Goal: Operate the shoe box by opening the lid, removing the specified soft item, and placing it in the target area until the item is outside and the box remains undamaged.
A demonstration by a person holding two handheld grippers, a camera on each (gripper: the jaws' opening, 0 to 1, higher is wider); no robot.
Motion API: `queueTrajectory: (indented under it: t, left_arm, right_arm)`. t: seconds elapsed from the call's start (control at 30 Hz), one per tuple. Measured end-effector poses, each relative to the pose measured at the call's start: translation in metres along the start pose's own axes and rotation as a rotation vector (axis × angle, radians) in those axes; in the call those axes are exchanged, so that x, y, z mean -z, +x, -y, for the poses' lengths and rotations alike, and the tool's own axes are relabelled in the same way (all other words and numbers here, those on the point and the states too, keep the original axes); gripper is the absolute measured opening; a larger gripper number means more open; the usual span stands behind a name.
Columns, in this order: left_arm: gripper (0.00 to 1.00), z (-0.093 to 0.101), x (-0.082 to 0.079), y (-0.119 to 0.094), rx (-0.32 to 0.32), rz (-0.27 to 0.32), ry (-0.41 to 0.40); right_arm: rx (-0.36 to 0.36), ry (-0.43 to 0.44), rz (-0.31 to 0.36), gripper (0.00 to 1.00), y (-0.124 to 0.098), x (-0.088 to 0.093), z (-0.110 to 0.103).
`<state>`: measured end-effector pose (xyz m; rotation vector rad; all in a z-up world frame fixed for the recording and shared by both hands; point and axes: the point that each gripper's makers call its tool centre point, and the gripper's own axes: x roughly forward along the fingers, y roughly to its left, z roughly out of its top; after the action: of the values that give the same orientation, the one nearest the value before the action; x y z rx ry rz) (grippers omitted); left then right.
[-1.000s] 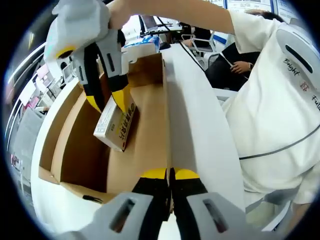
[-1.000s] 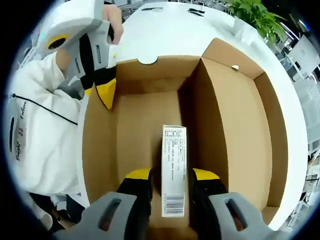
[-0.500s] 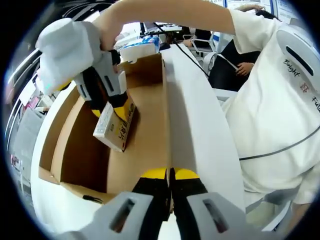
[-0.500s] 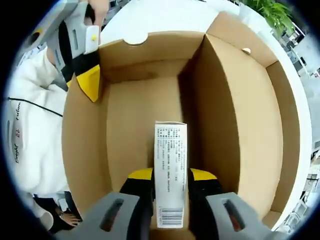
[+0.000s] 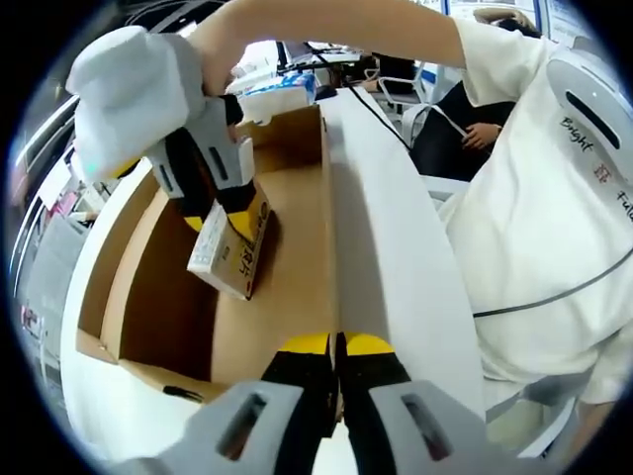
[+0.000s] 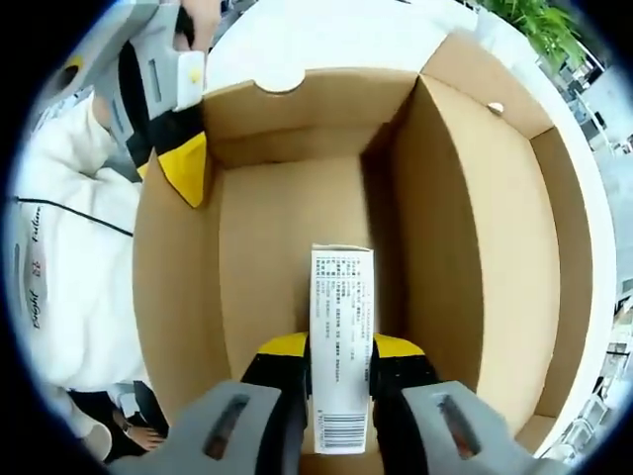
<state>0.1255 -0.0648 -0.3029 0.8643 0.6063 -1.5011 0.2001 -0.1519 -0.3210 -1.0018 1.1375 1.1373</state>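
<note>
An open brown cardboard shoe box [image 5: 292,267] lies on a white table, with its lid folded out to the side [image 6: 514,247]. Inside is a small white carton [image 6: 342,297] printed with text and a barcode. My right gripper [image 6: 341,348] is shut on its near end. In the left gripper view the same carton [image 5: 226,262] sits tilted above the box floor, under the right gripper [image 5: 226,218]. My left gripper [image 5: 336,346] is shut on the box's side wall, and its yellow tip [image 6: 183,163] rests on that wall's rim.
The white table [image 5: 396,257] runs past the box, close to a person in a white shirt [image 5: 554,228]. A blue-and-white pack [image 5: 282,87] lies beyond the box's far end. A green plant [image 6: 514,30] stands at the table's far edge.
My right gripper's jaws, spread on either side of the carton a second ago, have closed on it, and the carton has tilted a little. The left gripper has kept its hold on the wall.
</note>
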Motion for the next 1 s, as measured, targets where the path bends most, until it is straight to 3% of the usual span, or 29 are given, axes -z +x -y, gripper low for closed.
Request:
queueTrajectory:
  t: [0.17, 0.43, 0.63, 0.73, 0.87, 1.0]
  left_arm:
    - [0.01, 0.000, 0.000, 0.000, -0.001, 0.002, 0.000]
    - [0.01, 0.000, 0.000, 0.000, -0.002, 0.000, 0.003]
    - [0.01, 0.000, 0.000, 0.001, -0.001, -0.005, 0.005]
    - [0.01, 0.000, 0.000, 0.001, 0.000, -0.005, 0.006]
    - [0.01, 0.000, 0.000, 0.001, -0.001, -0.007, 0.006]
    - [0.01, 0.001, 0.000, 0.001, -0.001, -0.006, 0.005]
  right_arm:
    - [0.004, -0.004, -0.009, 0.21, -0.004, -0.003, -0.002]
    - [-0.012, -0.057, -0.080, 0.21, -0.010, 0.009, -0.013]
    - [-0.003, -0.045, -0.064, 0.21, -0.038, 0.010, -0.018]
    - [-0.001, -0.076, -0.051, 0.21, -0.044, 0.009, -0.021]
    - [0.053, -0.079, -0.015, 0.20, -0.054, 0.007, -0.018]
    - [0.045, -0.070, -0.027, 0.20, -0.060, 0.015, -0.021]
